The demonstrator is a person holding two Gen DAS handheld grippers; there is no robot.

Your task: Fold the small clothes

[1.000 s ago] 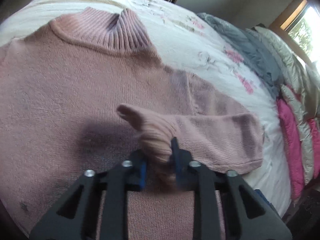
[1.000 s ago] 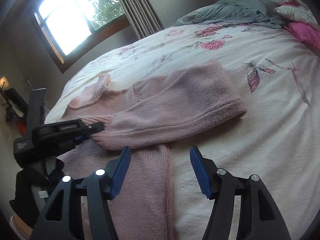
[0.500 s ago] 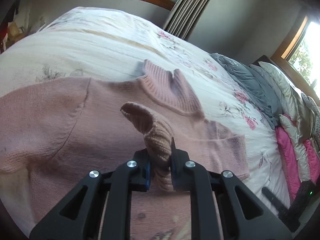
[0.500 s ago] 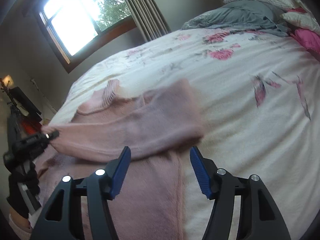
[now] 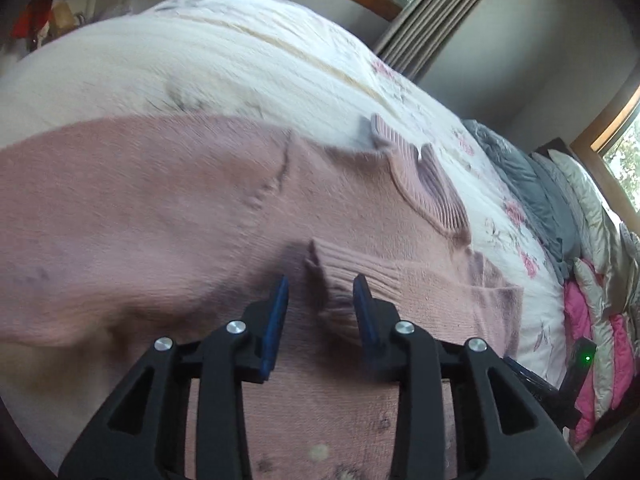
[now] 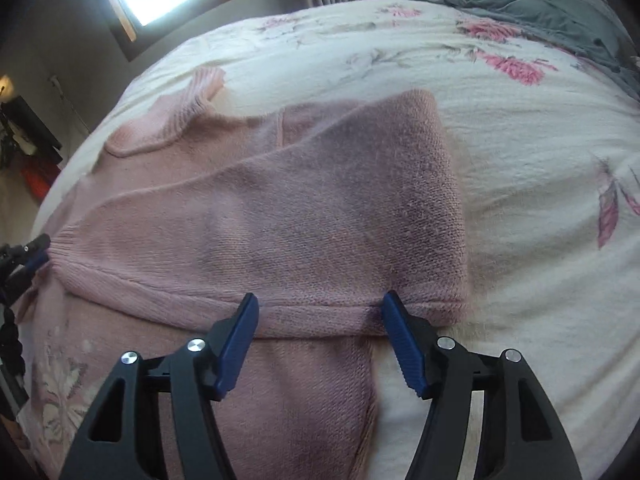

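Step in hand, as judged: sleeve fold. The pink knitted sweater [image 5: 168, 216] lies flat on the white floral-print bedspread [image 5: 224, 60], filling the middle and left of the left wrist view. One sleeve is laid across the body, with its ribbed cuff [image 5: 332, 280] at lower centre.

Left claw [image 5: 320, 296]: blue pads apart, either side of the cuff, not clamped on it. Right claw [image 6: 320, 328]: wide apart, low centre of its frame, pads at the near edge of the folded sleeve [image 6: 320, 208], holding nothing.

Next move likely calls for the opposite sleeve, at the left of the left wrist view, to be pinched near its end and carried across.

Only the left view shows the cuff between the pads and the ribbed collar [image 5: 424, 184] upper right of centre. Only the right view shows the sleeve's full length and the grey blanket [image 6: 540, 12] at upper right.
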